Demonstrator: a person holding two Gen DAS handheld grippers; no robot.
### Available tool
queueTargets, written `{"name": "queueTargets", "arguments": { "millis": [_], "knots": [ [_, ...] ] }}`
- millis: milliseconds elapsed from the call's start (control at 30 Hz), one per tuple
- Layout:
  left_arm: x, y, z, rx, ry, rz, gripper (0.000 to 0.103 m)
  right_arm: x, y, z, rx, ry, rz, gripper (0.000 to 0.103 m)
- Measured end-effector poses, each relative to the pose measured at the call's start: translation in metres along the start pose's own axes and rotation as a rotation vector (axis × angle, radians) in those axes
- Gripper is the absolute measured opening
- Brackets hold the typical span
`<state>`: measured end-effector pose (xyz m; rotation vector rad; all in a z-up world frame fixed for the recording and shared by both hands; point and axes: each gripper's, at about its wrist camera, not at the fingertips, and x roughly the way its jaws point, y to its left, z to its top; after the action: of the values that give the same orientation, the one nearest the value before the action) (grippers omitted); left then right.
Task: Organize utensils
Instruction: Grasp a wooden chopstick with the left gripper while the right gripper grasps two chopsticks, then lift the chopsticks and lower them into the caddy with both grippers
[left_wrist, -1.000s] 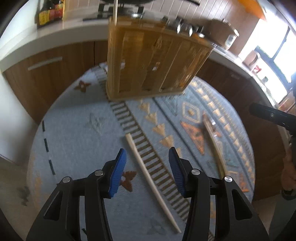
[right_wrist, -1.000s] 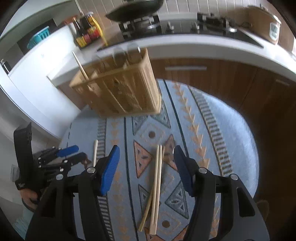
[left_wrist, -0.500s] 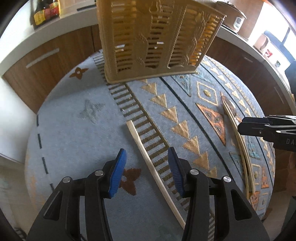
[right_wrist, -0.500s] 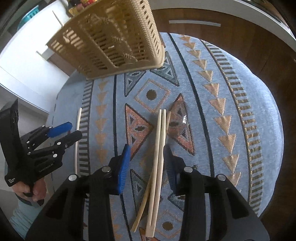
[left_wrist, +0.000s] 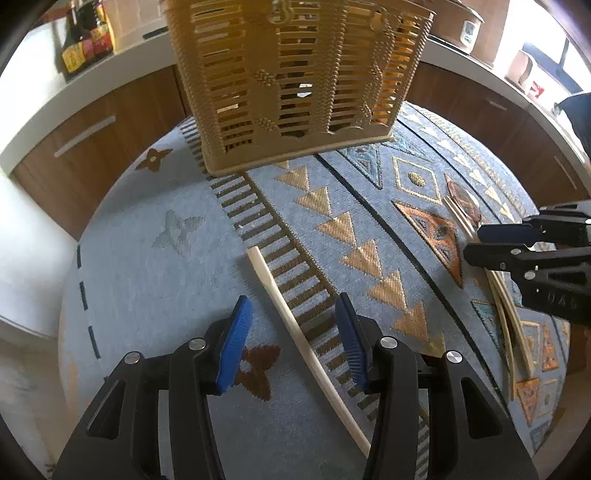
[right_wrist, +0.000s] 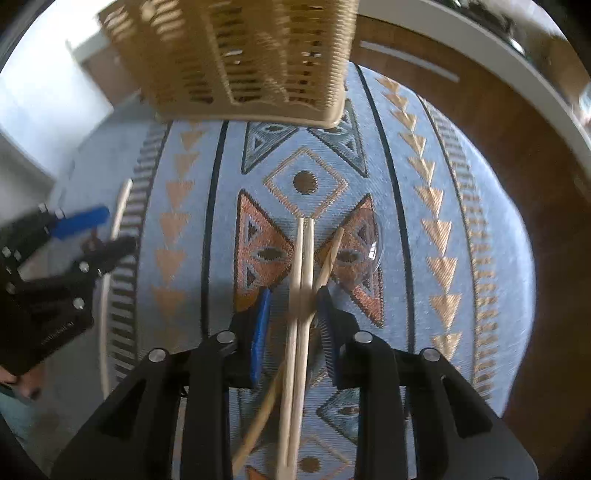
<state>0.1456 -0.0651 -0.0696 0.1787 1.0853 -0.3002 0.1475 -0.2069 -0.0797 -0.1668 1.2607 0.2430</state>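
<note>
A single wooden chopstick (left_wrist: 295, 328) lies diagonally on the patterned cloth, and my left gripper (left_wrist: 293, 341) is open with its jaws on either side of it, low over the cloth. My right gripper (right_wrist: 293, 317) is open, its jaws straddling a pair of chopsticks (right_wrist: 304, 258) with a third stick and a clear spoon (right_wrist: 364, 251) beside them. The tan slatted utensil basket (left_wrist: 295, 74) stands at the far side of the table; it also shows in the right wrist view (right_wrist: 243, 59). The right gripper shows at the right edge of the left wrist view (left_wrist: 517, 243).
The round table carries a blue patterned cloth (left_wrist: 155, 280). Brown cabinets with a white counter (left_wrist: 44, 110) curve behind it, with sauce bottles (left_wrist: 86, 40) on top. The left gripper appears at the left of the right wrist view (right_wrist: 88, 232).
Both grippers have dropped toward the table. The right jaws have narrowed around the chopstick pair. The left jaws now straddle the single chopstick.
</note>
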Motion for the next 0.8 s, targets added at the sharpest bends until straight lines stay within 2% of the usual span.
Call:
{"name": "queueTargets", "arguments": {
  "millis": [67,100,167,200,233,300,433,500,633,767,800],
  "knots": [
    [0.002,-0.009,0.0,0.03,-0.019,0.032,0.045,0.001,0.006,-0.001,-0.016,0.0,0.011,0.01],
    [0.001,-0.01,-0.001,0.035,-0.026,0.033,0.042,0.0,0.008,-0.002,-0.013,-0.004,0.04,0.01],
    [0.0,-0.016,-0.003,0.05,-0.04,0.031,0.025,-0.003,0.01,-0.003,-0.001,-0.012,0.107,0.01],
    [0.0,-0.019,-0.005,0.067,-0.047,0.061,0.009,-0.005,0.013,-0.003,0.007,-0.017,0.118,0.01],
    [-0.001,-0.02,-0.006,0.074,-0.046,0.063,0.005,-0.007,0.012,-0.005,0.01,-0.022,0.124,0.01],
    [-0.003,-0.016,-0.008,0.083,-0.042,0.048,0.004,-0.013,0.012,-0.005,0.025,-0.027,0.167,0.01],
    [-0.009,0.001,-0.009,0.083,0.012,-0.058,0.004,-0.009,-0.002,-0.007,0.096,0.03,0.31,0.01],
    [-0.01,0.008,-0.01,0.078,0.036,-0.091,0.004,-0.004,-0.018,-0.01,0.113,0.049,0.336,0.01],
    [-0.012,0.027,-0.013,0.011,0.081,-0.149,0.005,0.003,-0.01,-0.016,0.113,0.052,0.314,0.01],
    [-0.009,0.028,-0.01,0.012,0.108,-0.141,0.005,0.002,0.003,-0.015,0.072,0.048,0.249,0.01],
    [-0.007,0.025,-0.008,0.033,0.115,-0.13,0.009,0.004,0.006,-0.012,0.067,0.051,0.241,0.011]
  ]
}}
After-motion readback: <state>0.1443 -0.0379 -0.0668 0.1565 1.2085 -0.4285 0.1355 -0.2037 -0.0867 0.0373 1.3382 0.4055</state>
